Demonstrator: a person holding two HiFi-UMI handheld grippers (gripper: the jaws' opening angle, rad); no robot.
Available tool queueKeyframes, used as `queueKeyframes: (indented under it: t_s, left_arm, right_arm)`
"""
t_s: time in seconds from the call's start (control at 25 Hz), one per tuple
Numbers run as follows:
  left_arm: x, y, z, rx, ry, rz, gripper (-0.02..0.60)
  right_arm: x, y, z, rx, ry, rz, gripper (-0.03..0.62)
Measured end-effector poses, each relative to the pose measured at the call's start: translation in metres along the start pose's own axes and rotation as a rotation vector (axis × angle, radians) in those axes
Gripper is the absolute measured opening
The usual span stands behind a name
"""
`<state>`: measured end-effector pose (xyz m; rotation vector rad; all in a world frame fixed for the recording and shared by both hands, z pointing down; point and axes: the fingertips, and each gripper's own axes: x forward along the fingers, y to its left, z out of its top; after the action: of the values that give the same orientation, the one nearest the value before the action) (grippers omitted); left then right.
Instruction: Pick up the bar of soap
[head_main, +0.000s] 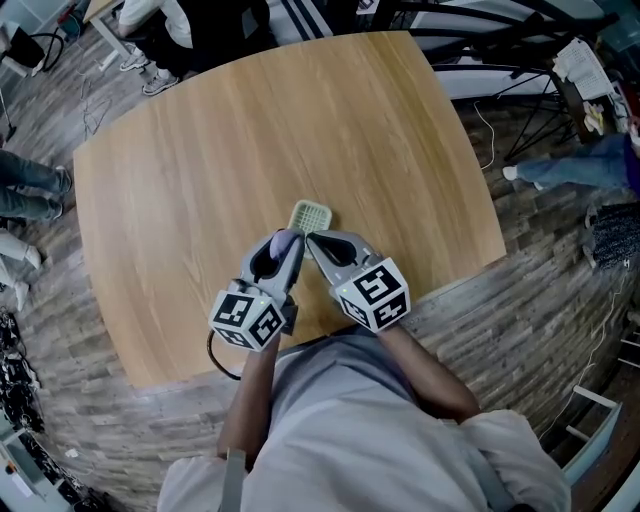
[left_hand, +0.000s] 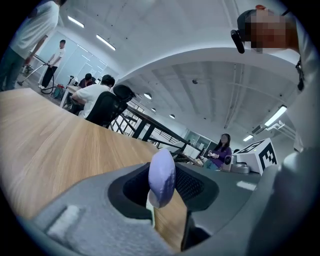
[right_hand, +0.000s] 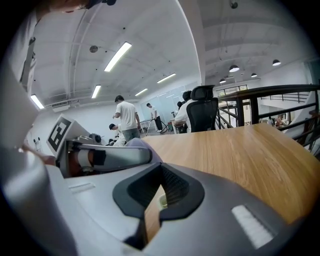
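A lavender bar of soap sits between the jaws of my left gripper, lifted off the wooden table. In the left gripper view the soap stands on edge, pinched by both pads. A pale green slatted soap dish lies on the table just beyond both grippers. My right gripper is beside the left one, its tips together at the dish's near edge. In the right gripper view its jaws meet, and a sliver of the green dish shows through the slot below them.
The table's front edge runs close behind the grippers, over a plank floor. People sit and stand beyond the far edge. Cables and stands crowd the floor at right.
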<state>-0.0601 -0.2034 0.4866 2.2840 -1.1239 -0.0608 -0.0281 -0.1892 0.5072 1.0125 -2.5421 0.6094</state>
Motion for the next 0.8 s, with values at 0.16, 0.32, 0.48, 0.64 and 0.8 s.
queueKeyframes:
  t_s: [0.16,0.32,0.48,0.64,0.8]
  left_arm:
    - [-0.002,-0.007,0.009,0.028,-0.011,-0.006,0.127]
    - [-0.008,-0.014,0.025,0.065,-0.039,-0.009,0.127]
    - [-0.014,-0.024,0.041,0.12,-0.063,-0.012,0.127]
    - [-0.02,-0.033,0.059,0.159,-0.095,-0.017,0.127]
    - [-0.025,-0.043,0.074,0.188,-0.121,-0.032,0.127]
  right_arm:
    - [-0.006,0.002,0.01,-0.039,-0.02,-0.007,0.0]
    - [-0.013,0.005,0.025,-0.056,-0.06,-0.009,0.0]
    - [-0.023,0.01,0.046,-0.071,-0.11,-0.011,0.0]
    - [-0.032,0.018,0.066,-0.086,-0.161,-0.012,0.0]
    - [-0.04,0.023,0.081,-0.101,-0.197,-0.016,0.0]
